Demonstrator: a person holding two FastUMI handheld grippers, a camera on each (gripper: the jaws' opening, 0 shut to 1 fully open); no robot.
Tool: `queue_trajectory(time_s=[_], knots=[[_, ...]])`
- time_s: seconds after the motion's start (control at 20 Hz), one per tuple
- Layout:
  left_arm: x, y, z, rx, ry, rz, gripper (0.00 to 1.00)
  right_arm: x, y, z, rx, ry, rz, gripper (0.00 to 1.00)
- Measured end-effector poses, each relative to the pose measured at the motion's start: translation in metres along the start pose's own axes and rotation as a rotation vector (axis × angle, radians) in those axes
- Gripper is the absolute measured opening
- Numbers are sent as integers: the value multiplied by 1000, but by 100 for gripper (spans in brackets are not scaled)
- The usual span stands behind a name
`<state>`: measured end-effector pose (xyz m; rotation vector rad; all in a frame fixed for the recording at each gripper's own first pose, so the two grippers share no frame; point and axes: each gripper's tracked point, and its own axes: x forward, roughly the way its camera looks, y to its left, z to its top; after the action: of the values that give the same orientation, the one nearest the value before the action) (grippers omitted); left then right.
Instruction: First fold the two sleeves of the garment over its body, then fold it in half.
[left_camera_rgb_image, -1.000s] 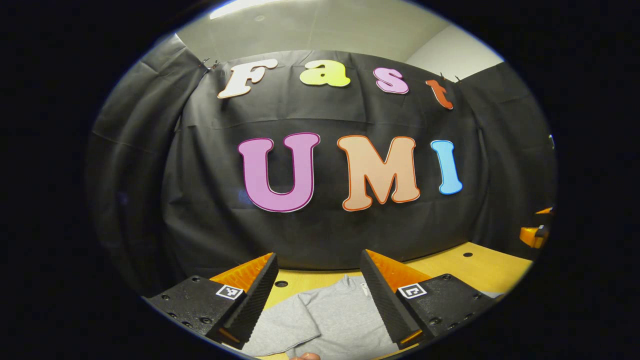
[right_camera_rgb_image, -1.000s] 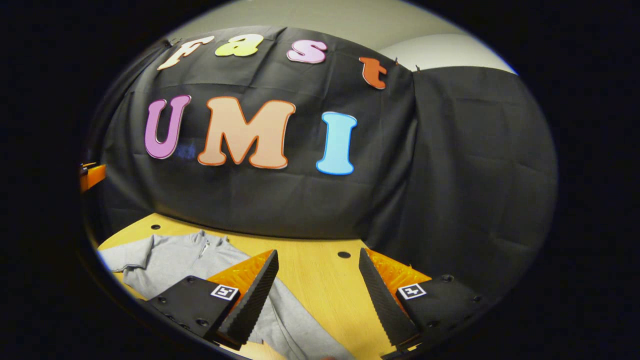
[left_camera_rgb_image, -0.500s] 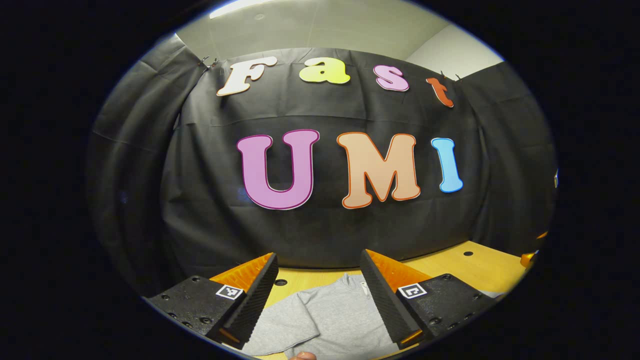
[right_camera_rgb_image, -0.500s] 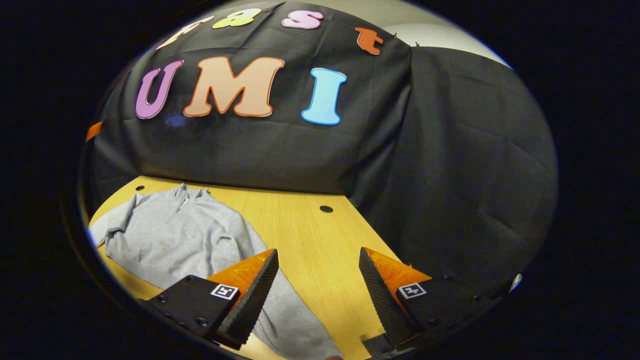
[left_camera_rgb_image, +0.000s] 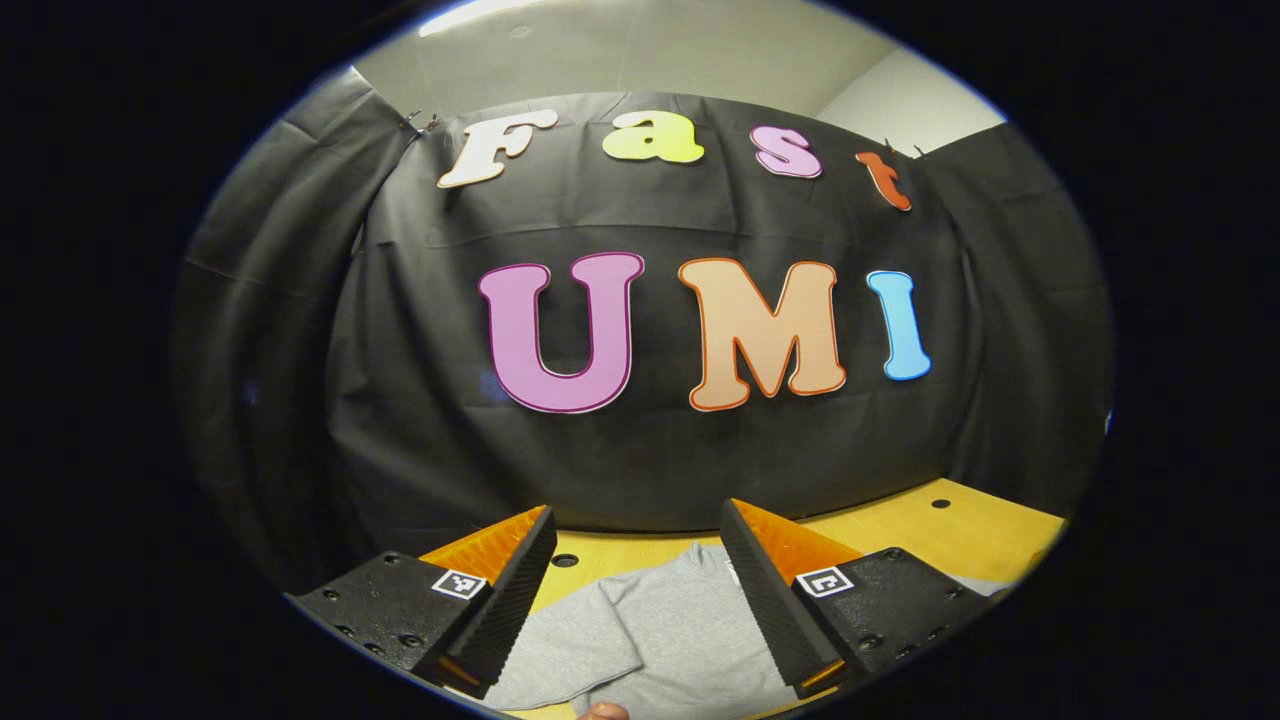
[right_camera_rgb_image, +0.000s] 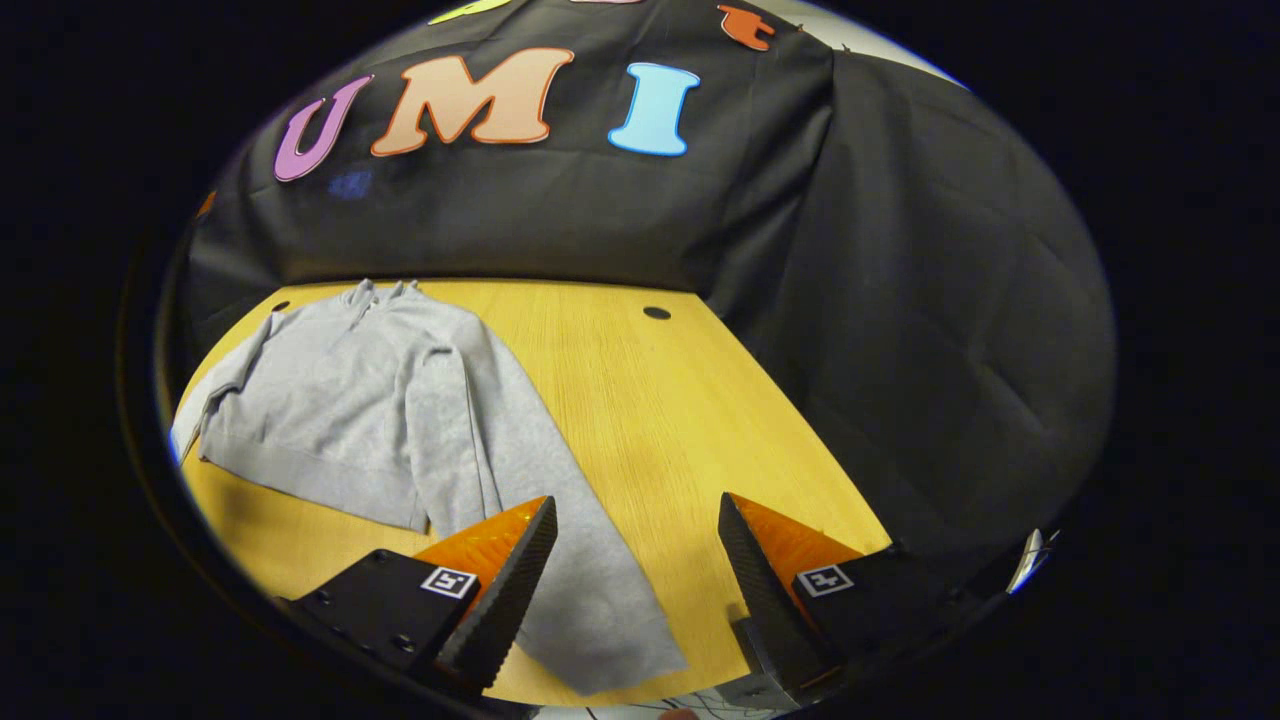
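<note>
The grey garment (right_camera_rgb_image: 340, 400) lies flat on the wooden table (right_camera_rgb_image: 650, 420), collar toward the far edge by the black cloth wall (right_camera_rgb_image: 900, 300), one long sleeve (right_camera_rgb_image: 560, 540) stretched toward the near edge. The right gripper (right_camera_rgb_image: 637, 580) hovers above that sleeve's cuff, fingers spread apart and holding nothing. The left gripper (left_camera_rgb_image: 637, 590) hangs over the garment (left_camera_rgb_image: 660, 630), its fingers likewise apart and empty.

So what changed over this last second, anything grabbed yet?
Nothing grabbed. The right gripper tipped down toward the yellow wooden table, bringing the grey zip-neck sweatshirt and its long sleeve into fuller view. The left gripper barely moved; both jaws stayed open, the sweatshirt flat.
</note>
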<state>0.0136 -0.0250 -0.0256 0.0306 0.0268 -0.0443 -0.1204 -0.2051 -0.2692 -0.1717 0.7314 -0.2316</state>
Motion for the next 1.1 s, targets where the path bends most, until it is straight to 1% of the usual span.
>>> queue_trajectory(time_s=[0.25, 0.5, 0.75, 0.85, 0.9, 0.95, 1.0, 1.05, 1.1], knots=[[1, -3, -3, -2, 7, -4, 97, 3, -7, -44, 18, 110, -11, 100], [0, -1, -7, -1, 15, -3, 96, 3, 3, -85, 101, 228, 29, 100], [-1, 5, -8, 3, 16, 6, 97, 4, 6, -107, 131, 304, 38, 100], [-1, 7, -7, 7, 16, 11, 97, 3, 16, -116, 146, 351, 72, 100], [-1, 8, -8, 8, 16, 12, 96, 4, 20, -117, 176, 360, 86, 99], [-2, 8, -8, 8, 17, 13, 97, 3, 21, -117, 197, 369, 86, 98], [-1, 9, -9, 7, 18, 14, 97, 5, 21, -117, 201, 366, 91, 82], [0, 9, -9, 5, 19, 14, 97, 4, 20, -117, 194, 370, 95, 83], [0, 9, -11, 4, 22, 12, 97, 6, 24, -116, 192, 373, 112, 77]])
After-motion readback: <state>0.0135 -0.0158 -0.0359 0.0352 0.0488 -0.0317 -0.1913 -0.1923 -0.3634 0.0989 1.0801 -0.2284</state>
